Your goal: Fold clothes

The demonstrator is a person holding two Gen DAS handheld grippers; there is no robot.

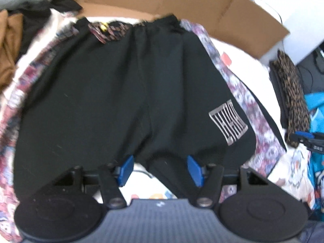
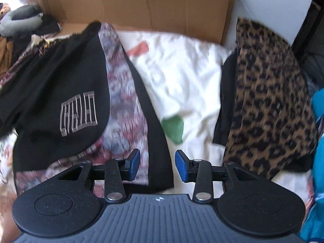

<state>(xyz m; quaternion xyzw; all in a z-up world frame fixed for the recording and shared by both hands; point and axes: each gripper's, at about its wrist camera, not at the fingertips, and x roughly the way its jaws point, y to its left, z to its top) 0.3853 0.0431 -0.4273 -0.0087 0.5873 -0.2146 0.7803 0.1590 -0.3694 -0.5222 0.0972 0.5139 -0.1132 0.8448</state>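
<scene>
— One pair of black shorts [image 1: 113, 93] lies spread flat, waistband far from the camera, a grey block logo [image 1: 228, 121] on one leg.
— What is under them?
— A patterned purple-red garment [image 1: 243, 93], on a white printed sheet [image 2: 182, 77] in front of cardboard [image 2: 162, 6]. A leopard-print garment [image 2: 271, 93] lies well apart.
— The left tongs [image 1: 161, 169]?
— Jaws wide apart over the crotch hem, holding nothing.
— The right tongs [image 2: 157, 165]?
— Also parted, empty, above the patterned garment's black edge.
</scene>
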